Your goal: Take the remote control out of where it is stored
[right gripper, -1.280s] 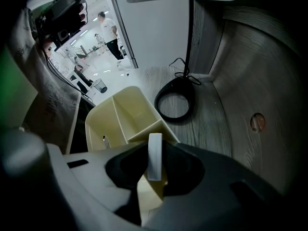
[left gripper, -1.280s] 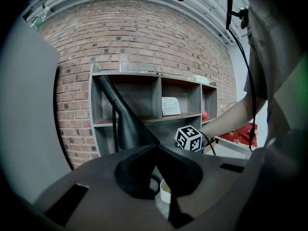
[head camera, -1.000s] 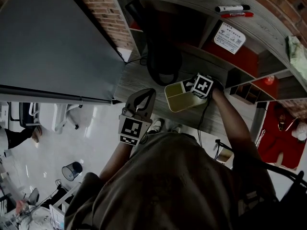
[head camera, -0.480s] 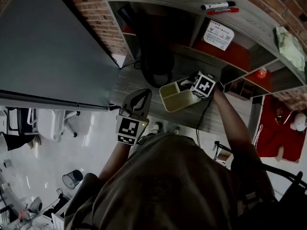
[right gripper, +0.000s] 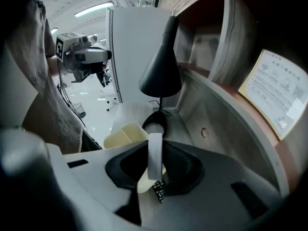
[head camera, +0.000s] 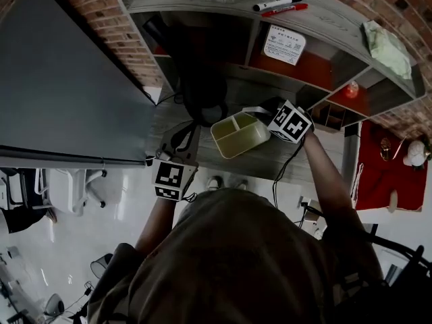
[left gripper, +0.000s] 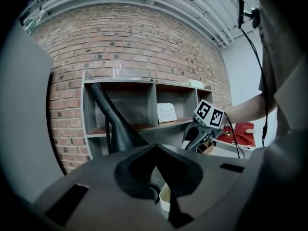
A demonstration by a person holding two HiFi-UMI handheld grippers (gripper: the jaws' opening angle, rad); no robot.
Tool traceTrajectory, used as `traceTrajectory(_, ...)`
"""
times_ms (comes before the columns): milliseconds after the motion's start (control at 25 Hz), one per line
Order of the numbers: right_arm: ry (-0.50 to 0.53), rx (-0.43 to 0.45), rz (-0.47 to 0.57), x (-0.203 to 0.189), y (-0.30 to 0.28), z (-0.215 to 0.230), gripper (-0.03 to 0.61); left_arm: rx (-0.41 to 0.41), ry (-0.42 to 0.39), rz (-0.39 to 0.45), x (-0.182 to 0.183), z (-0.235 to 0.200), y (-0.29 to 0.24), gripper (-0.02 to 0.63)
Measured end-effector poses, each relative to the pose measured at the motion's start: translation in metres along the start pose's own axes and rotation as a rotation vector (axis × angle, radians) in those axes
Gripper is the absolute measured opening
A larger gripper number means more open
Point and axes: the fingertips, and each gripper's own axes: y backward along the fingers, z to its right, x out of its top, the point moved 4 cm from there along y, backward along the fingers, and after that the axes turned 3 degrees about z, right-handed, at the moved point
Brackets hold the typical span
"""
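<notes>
"Two claws, what's each doing?"
"My right claw (right gripper: 155,146) is pinched narrow on the white remote (right gripper: 155,160), which is edge-on, right by the cream box (right gripper: 126,134) on the surface (right gripper: 129,110). Claw body hides its lower end. Left claw (head camera: 191,130) is closed on nothing, near the surface's front edge."
"Buttons?"
"Can't make them out."

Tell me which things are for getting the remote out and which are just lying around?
For the job: remote control, right gripper holding it, yellow box.
Just lying about: black lamp, two marker pens, printed card, green cloth.
</notes>
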Motion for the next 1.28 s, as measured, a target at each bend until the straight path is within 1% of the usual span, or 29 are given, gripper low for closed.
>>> traceTrajectory(320, -0.059, -0.112, 0.220, 0.020, 0.060, -0.005, 0.081, -0.046, -0.029, 0.021, 0.015, 0.008, -0.021, 0.011)
traceTrajectory(520, -0.080, -0.214, 0.350, 0.029, 0.094, -0.007, 0.081, -0.071, -0.048, 0.022, 0.018, 0.012, -0.029, 0.011)
traceTrajectory(760, -0.107, -0.334, 0.486, 0.030, 0.130, -0.012, 0.081, -0.084, -0.057, 0.041, 0.028, 0.011, -0.037, 0.011)
traceTrajectory(960, -0.102, -0.426, 0.613, 0.030, 0.166, -0.019, 0.081, -0.095, -0.076, 0.054, 0.037, 0.013, -0.044, 0.011)
traceTrajectory(1040, -0.080, -0.465, 0.654, 0.031, 0.181, -0.025, 0.081, -0.100, -0.076, 0.057, 0.040, 0.014, -0.045, 0.011)
traceTrajectory(1280, -0.017, -0.507, 0.751, 0.041, 0.213, -0.045, 0.081, -0.110, -0.080, 0.094, 0.052, 0.018, -0.046, 0.011)
